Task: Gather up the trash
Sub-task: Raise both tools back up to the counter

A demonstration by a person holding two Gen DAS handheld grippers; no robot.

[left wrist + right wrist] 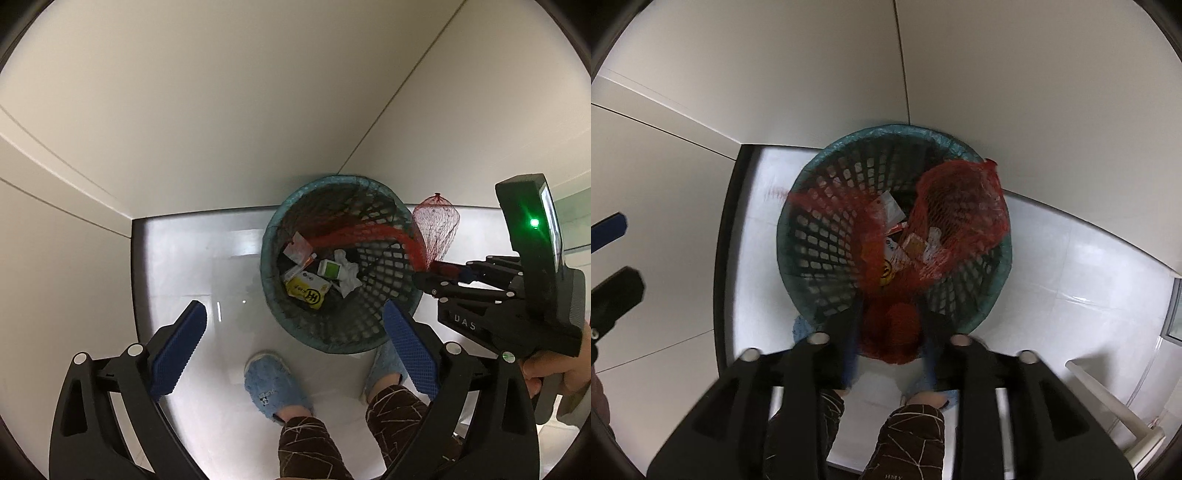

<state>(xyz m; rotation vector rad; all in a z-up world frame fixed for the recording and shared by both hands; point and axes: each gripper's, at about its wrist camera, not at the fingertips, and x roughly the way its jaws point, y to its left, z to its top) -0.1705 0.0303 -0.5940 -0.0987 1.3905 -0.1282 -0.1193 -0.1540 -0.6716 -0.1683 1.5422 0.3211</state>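
A teal mesh waste basket (264, 258) (783, 236) stands on the floor in a wall corner. Inside lie a yellow packet (308, 293), crumpled white paper (347, 277) and other wrappers. A red net bag (437, 225) (960, 206) hangs over the basket's opening, and one strand of it trails inside. My right gripper (888, 314) (419, 278) points down over the near rim, shut on the bunched end of the net, which fills the gap between its fingers. My left gripper (293, 308) stands wide open with nothing in it, at the basket's near-left side.
The person's feet in blue slippers (273, 387) and brown patterned trousers (908, 435) are just in front of the basket. Cream walls (221, 129) close in behind it and to the left. White tile floor (1071, 277) extends right, where a white frame leg (1108, 398) stands.
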